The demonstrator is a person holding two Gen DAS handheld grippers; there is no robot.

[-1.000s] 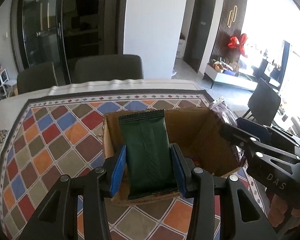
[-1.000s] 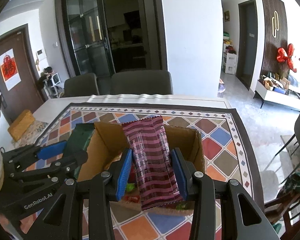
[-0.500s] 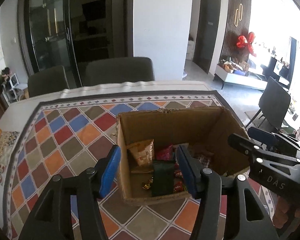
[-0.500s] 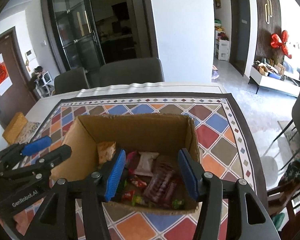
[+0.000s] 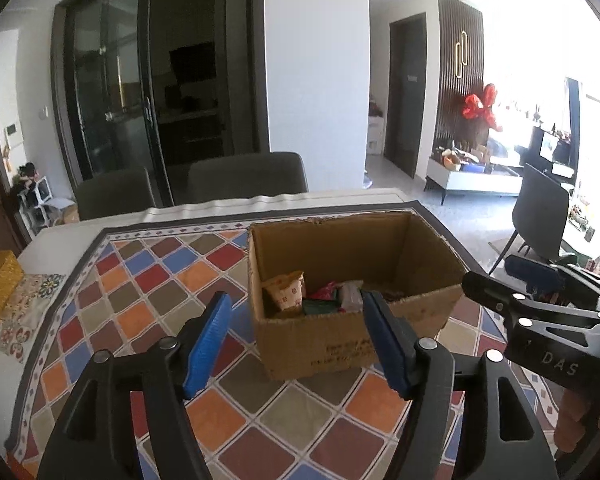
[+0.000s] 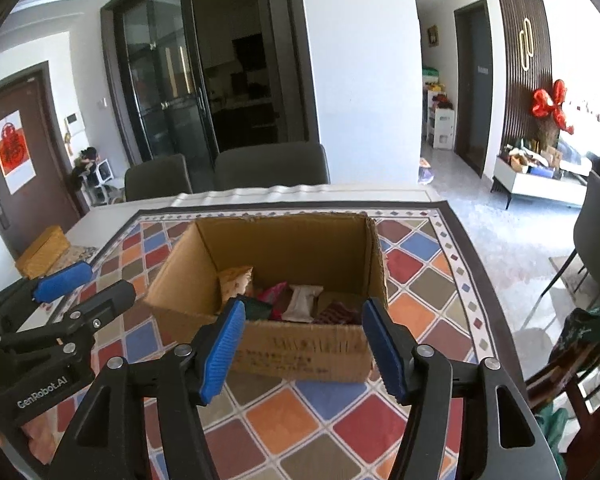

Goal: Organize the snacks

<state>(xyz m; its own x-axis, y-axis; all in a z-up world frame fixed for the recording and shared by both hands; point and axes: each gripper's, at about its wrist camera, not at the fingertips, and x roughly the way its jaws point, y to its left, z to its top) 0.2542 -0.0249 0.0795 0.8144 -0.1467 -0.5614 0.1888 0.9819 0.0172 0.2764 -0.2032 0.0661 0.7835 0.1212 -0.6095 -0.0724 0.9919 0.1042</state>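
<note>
On patterned tablecloth, snack-filled cardboard box, both hand-held grippers empty, just opening.

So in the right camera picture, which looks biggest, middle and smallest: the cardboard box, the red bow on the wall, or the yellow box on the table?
1. Cardboard box, by far the biggest.
2. Yellow box.
3. Red bow.
The last two look nearly alike, and the bow hangs much farther away, so their real order is unsure.

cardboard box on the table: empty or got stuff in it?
Partly filled. The open-topped brown cardboard box holds several snack packets across its bottom; the upper walls stand bare.
</note>
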